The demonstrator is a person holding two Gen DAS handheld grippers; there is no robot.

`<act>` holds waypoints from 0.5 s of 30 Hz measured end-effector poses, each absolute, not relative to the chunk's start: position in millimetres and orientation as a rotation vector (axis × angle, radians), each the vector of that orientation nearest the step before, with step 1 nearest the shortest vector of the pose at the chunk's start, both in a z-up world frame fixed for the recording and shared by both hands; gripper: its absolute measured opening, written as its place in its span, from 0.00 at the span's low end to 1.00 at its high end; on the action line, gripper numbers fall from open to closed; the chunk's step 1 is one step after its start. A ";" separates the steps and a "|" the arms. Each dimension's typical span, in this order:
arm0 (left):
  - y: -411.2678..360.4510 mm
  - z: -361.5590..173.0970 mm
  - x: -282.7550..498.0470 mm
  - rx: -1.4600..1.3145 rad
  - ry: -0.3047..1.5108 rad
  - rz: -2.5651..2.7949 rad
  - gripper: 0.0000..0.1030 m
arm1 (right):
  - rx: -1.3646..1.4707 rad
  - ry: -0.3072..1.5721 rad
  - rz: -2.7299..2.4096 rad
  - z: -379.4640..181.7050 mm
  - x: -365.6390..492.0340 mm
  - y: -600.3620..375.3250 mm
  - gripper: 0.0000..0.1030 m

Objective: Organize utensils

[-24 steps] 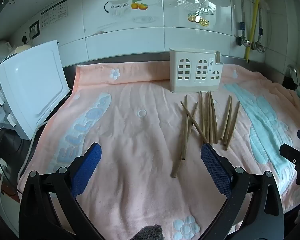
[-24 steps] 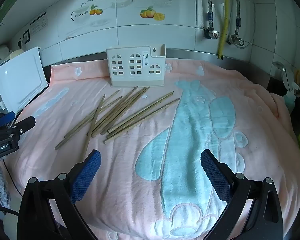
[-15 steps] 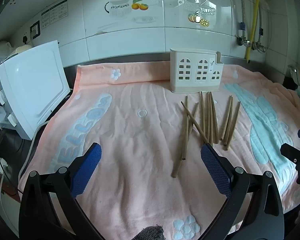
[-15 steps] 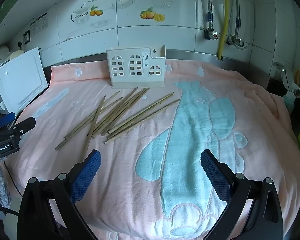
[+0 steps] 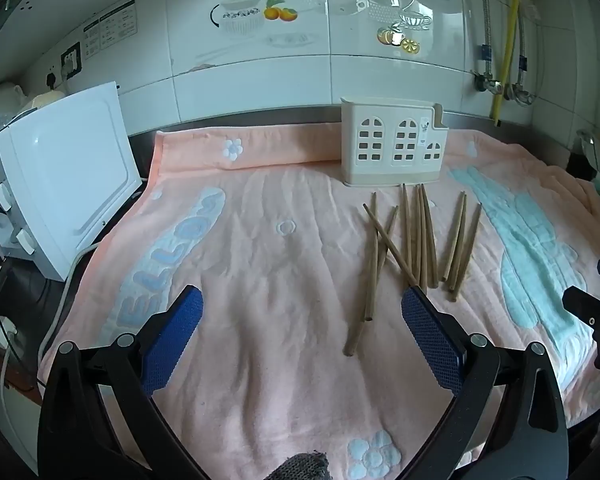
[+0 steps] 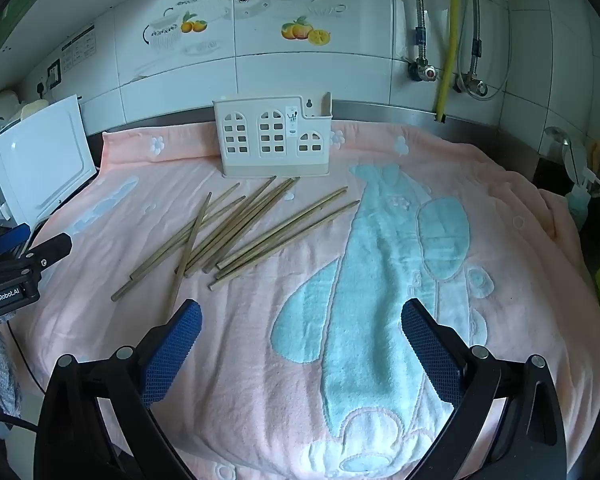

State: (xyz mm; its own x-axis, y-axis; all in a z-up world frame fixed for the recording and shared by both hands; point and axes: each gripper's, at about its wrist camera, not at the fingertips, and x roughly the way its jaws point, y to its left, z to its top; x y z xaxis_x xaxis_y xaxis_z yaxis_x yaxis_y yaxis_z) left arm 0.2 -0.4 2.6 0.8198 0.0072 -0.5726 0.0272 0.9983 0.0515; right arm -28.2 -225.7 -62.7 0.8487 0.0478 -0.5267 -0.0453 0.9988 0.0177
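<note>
I see both my left gripper [image 5: 302, 338] and right gripper [image 6: 301, 338] with jaws spread and empty above the towel-covered surface [image 5: 260, 264], the chopsticks [image 5: 414, 242] lying before the holder [image 5: 394, 146], long axes toward it, nearest my left jaws

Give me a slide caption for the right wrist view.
Open right gripper hovers over pink towel; loose chopsticks lie before the holder.

Loose wooden chopsticks [image 5: 416, 236] lie flat before the upright cream holder [image 5: 394, 148].
</note>
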 end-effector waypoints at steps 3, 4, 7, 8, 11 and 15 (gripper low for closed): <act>-1.2 3.2 0.9 0.059 0.610 -0.011 0.95 | 0.005 0.553 0.050 -62.9 -28.4 -226.4 0.94; -1.5 3.4 1.3 0.060 0.610 -0.010 0.95 | 0.004 0.553 0.050 -62.3 -29.2 -226.4 0.94; -2.0 4.3 2.1 0.060 0.611 -0.009 0.95 | 0.005 0.553 0.051 -61.0 -29.6 -227.4 0.94; 1.1 2.6 -0.2 0.058 0.610 -0.009 0.95 | 0.003 0.553 0.050 -61.3 -29.0 -226.6 0.94; 1.2 2.6 -0.2 0.059 0.611 -0.010 0.95 | 0.004 0.553 0.051 -61.8 -28.6 -226.6 0.94; 1.9 2.9 0.9 0.060 0.616 -0.009 0.95 | 0.003 0.552 0.053 -62.0 -30.0 -226.2 0.94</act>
